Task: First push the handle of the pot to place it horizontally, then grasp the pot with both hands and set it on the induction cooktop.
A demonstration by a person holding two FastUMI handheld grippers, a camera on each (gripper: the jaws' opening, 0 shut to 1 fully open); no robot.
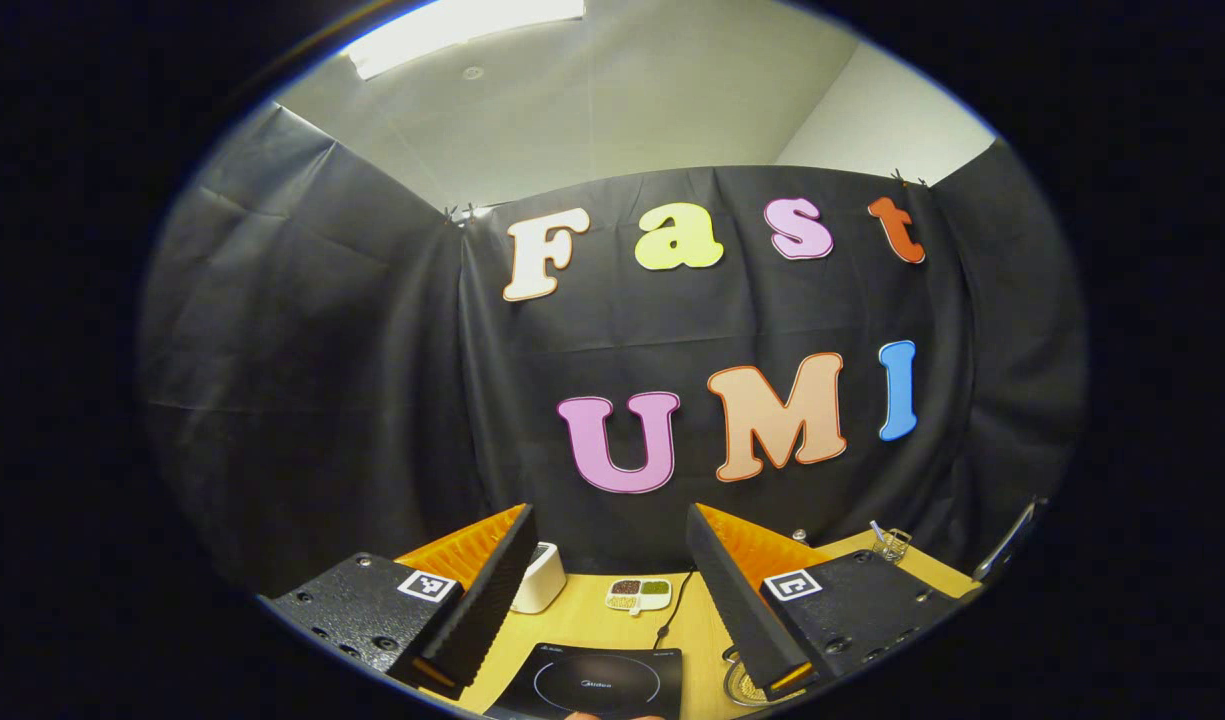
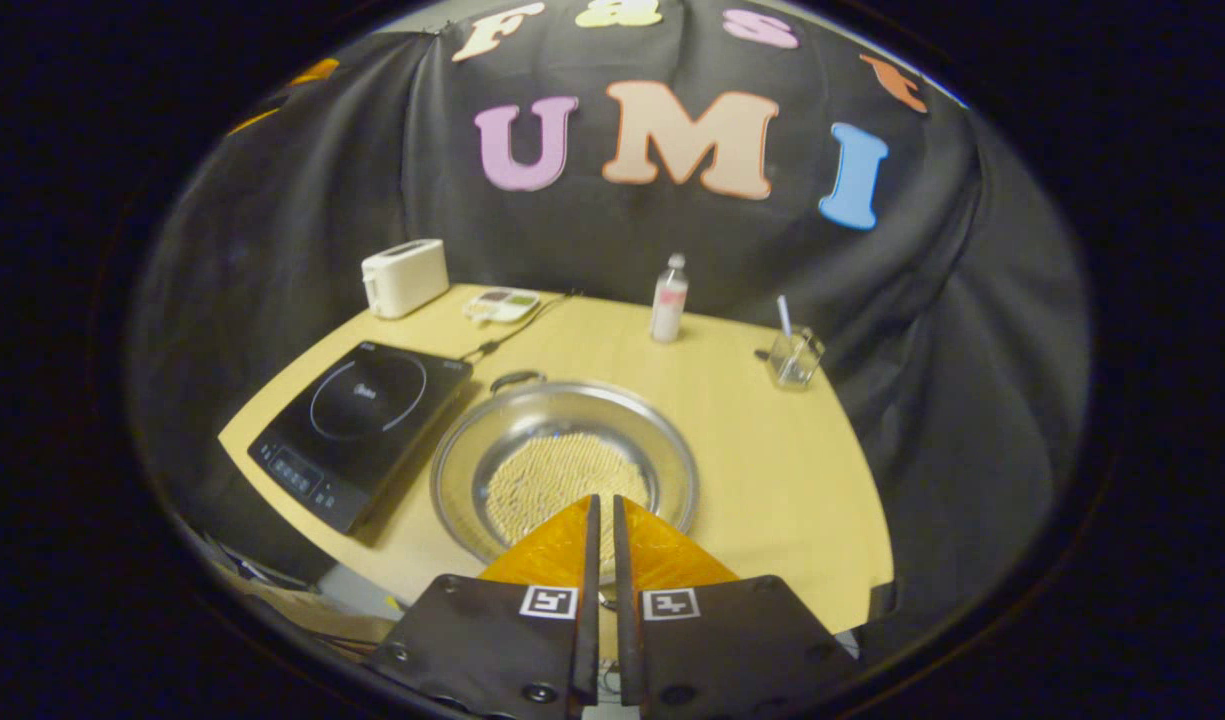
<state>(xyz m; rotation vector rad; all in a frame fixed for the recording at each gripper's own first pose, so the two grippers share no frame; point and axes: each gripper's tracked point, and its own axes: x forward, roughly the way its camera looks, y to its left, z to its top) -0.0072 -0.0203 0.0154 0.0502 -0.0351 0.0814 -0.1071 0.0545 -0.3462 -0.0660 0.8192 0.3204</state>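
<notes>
In the right gripper view a wide steel pot (image 2: pixel 564 470) with a perforated bottom stands on the wooden table (image 2: pixel 772 480), just right of the black induction cooktop (image 2: pixel 362 430). One loop handle (image 2: pixel 517 379) shows at the pot's far-left rim; the near rim is hidden by my fingers. My right gripper (image 2: pixel 602 500) is shut, its tips above the pot's near edge with nothing seen between them. My left gripper (image 1: pixel 609 512) is open wide and tilted up toward the wall. Below it lie the cooktop (image 1: pixel 597 685) and a sliver of the pot's rim (image 1: pixel 737 688).
At the table's back stand a white toaster (image 2: pixel 404 277), a small dish of beans (image 2: pixel 502 304), a bottle (image 2: pixel 669 299) and a glass holding a stick (image 2: pixel 794 357). A black cable (image 2: pixel 502 338) runs from the cooktop toward the wall.
</notes>
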